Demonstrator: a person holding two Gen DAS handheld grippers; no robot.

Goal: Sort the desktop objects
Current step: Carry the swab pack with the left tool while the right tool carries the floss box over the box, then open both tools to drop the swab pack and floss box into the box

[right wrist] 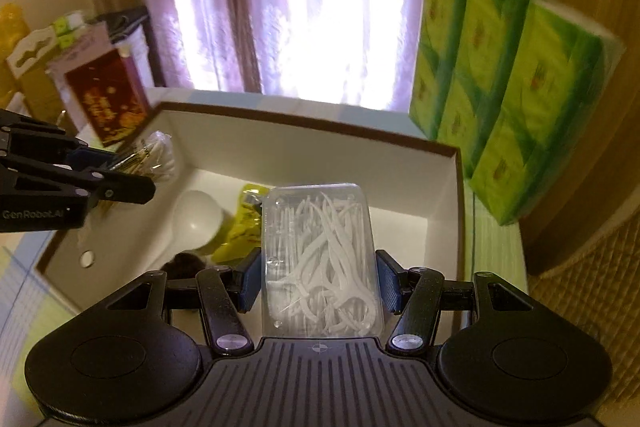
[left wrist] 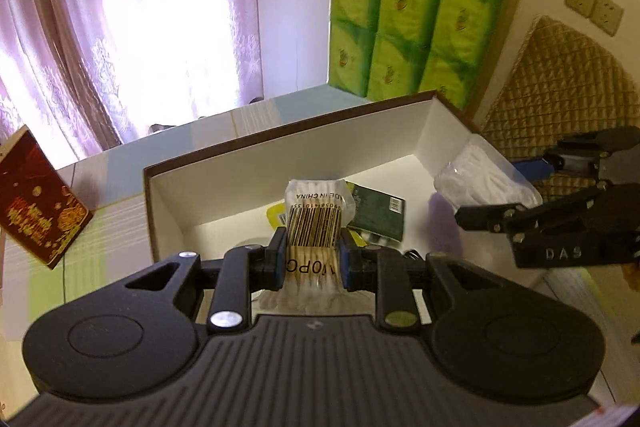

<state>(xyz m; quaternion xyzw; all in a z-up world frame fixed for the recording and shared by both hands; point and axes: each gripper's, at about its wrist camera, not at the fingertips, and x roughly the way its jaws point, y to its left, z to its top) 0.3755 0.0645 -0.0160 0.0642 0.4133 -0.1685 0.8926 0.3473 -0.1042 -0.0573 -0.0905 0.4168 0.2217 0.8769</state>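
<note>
two grippers loaded, both over the open box [left wrist: 424, 135]. left wrist view: your left gripper [left wrist: 312, 259] is clamped on the cotton swab pack [left wrist: 316, 223], pads squeezing its sides, long axis running straight ahead from the fingers, barcode face up. it hangs above the box interior, likely for a drop-in. right wrist view: your right gripper [right wrist: 320, 279] is pinched on the clear floss pick case [right wrist: 320, 259], long axis forward too, lid up, over the box floor ahead of the white bulb [right wrist: 196, 219] and yellow packet [right wrist: 244, 227].
</note>
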